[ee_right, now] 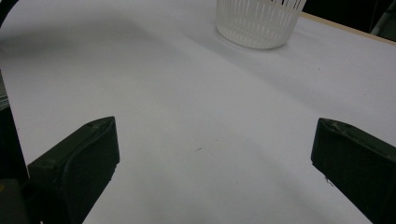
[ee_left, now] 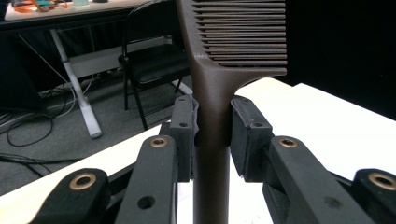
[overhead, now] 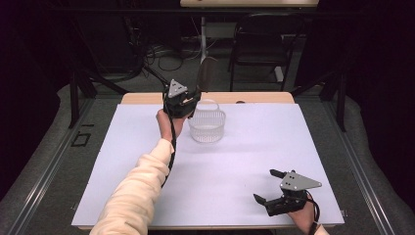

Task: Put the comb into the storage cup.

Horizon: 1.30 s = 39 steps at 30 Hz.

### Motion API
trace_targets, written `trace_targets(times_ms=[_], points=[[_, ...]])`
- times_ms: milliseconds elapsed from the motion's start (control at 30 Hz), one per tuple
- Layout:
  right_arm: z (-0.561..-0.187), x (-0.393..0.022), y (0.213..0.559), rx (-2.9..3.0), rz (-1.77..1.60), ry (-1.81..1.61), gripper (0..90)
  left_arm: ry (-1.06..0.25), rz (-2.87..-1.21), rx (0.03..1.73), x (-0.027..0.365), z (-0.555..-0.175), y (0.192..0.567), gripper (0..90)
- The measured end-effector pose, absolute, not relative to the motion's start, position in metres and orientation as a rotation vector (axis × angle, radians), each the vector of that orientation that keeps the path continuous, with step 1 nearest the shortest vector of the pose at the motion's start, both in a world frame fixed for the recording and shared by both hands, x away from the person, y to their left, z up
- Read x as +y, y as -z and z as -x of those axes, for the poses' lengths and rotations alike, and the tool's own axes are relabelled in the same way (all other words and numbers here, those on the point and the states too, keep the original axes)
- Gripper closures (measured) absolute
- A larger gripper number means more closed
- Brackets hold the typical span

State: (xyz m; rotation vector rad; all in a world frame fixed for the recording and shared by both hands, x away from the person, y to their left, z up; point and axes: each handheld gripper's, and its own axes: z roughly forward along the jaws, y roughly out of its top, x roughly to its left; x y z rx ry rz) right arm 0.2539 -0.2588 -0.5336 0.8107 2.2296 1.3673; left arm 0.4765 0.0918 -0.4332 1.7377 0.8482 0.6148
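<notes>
Hidden: in the left gripper view we see the comb (ee_left: 212, 93) cut off at the top edge, handle end lost below the pads; in the high view its teeth are too dark to resolve
Left tool (ee_left: 212, 135): clamped on the comb handle; comb upright, held above the counter (overhead: 244, 161), just left of the white basket (overhead: 207, 126)
Right tool (ee_right: 210, 154): jaws wide apart, nothing between them; low over the counter's near right corner, well apart from the basket

A black chair (overhead: 262, 41) stands on grey floor (overhead: 46, 161) behind the white-topped table (overhead: 235, 161).
</notes>
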Motion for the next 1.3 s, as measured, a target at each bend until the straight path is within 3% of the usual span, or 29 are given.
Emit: trace_targets(times_ms=[1300], points=[[-0.254,-0.259,0.533,2.227,-0.814,-1.372,0.7,-0.564,-1.709,0.859,0.085,-0.481,0.450,72.4]])
